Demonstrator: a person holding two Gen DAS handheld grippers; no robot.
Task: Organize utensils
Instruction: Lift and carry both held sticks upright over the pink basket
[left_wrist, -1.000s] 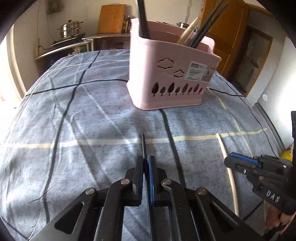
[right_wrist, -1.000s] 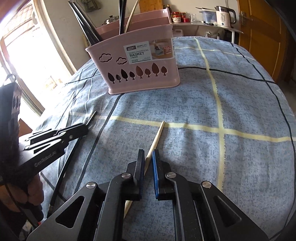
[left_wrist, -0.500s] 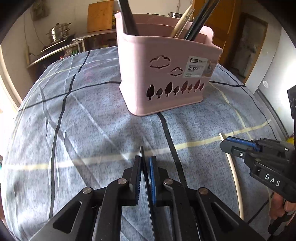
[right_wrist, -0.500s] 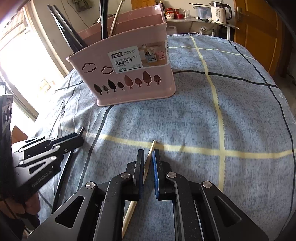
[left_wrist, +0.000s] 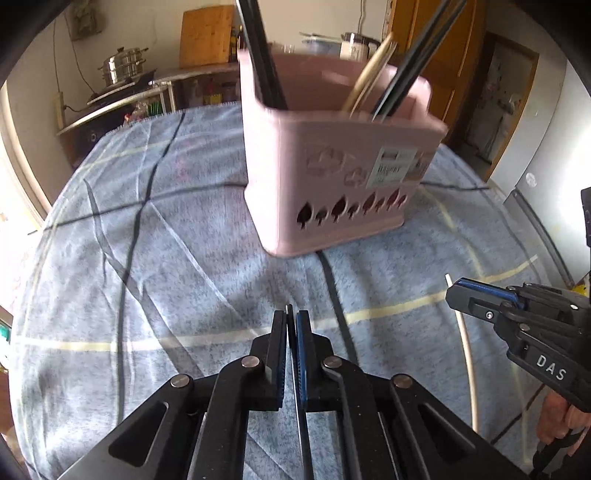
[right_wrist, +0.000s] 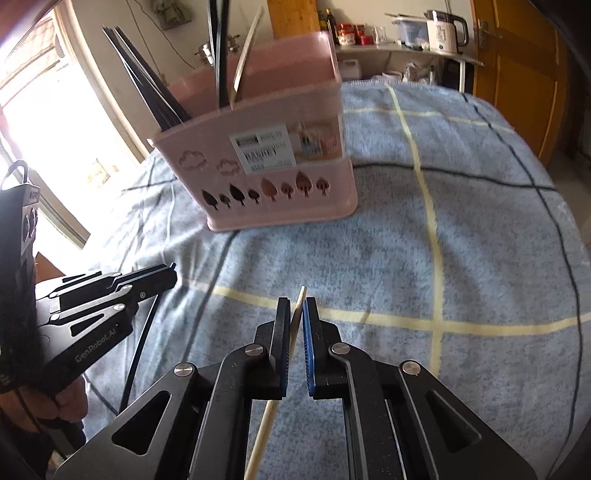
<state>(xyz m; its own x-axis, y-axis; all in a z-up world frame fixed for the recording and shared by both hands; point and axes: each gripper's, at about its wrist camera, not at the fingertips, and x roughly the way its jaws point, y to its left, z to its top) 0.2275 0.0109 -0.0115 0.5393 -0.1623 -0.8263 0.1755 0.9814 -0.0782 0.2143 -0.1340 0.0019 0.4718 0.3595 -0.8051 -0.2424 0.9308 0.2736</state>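
A pink utensil basket (left_wrist: 332, 177) stands on the blue checked cloth, with black and pale chopsticks upright in it; it also shows in the right wrist view (right_wrist: 273, 162). My left gripper (left_wrist: 291, 317) is shut on a black chopstick (left_wrist: 295, 354), whose tip pokes just past the fingertips, held above the cloth in front of the basket. My right gripper (right_wrist: 294, 306) is shut on a pale wooden chopstick (right_wrist: 269, 413), also lifted off the cloth. Each gripper shows in the other's view: the right one (left_wrist: 454, 291), the left one (right_wrist: 170, 273).
The table is covered by the blue cloth (right_wrist: 461, 240) with yellow and black lines. A counter with a steel pot (left_wrist: 122, 70) and cutting board (left_wrist: 205, 37) stands behind. A kettle (right_wrist: 443, 26) and a wooden door (right_wrist: 517, 66) lie at the far right.
Both grippers have moved forward toward the basket and risen, each carrying its chopstick. The basket looms larger in both views.
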